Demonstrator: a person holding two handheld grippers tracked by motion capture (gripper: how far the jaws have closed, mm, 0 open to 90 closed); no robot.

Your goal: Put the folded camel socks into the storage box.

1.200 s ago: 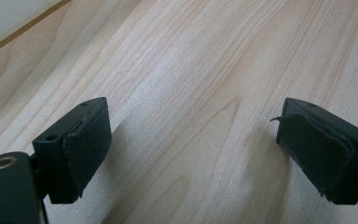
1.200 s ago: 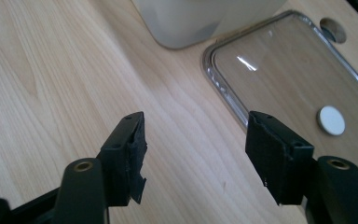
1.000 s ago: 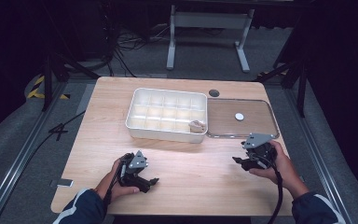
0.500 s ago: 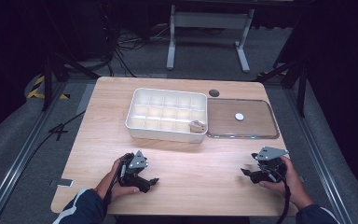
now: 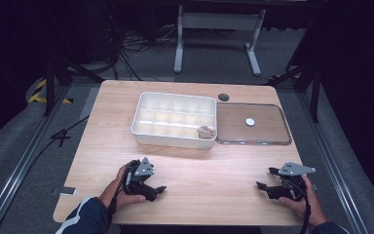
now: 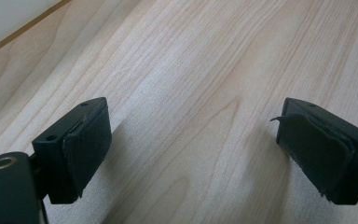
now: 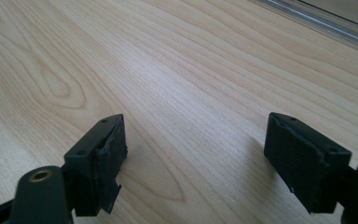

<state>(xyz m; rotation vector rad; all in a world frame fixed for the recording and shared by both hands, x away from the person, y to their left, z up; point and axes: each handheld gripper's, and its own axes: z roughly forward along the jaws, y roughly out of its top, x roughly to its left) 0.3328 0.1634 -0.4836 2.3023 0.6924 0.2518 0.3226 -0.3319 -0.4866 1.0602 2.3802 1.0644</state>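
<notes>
Grippers [image 5: 159, 191] [image 5: 265, 178] low, jaws apart, empty.

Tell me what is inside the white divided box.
The box holds one small tan object in its front right compartment. The other compartments in sight look empty. The front wall hides part of the front row's floors, so anything flat lying there cannot be seen.

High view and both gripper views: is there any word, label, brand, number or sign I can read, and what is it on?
None can be read.
White divided tray: plain walls, no label.
Clear lid: unmarked; the white round piece on it is blank at this size.
Left gripper and right gripper: no lettering visible; their black pads are bare.
Yellow and black striped floor marking: a hazard pattern, no words.
</notes>
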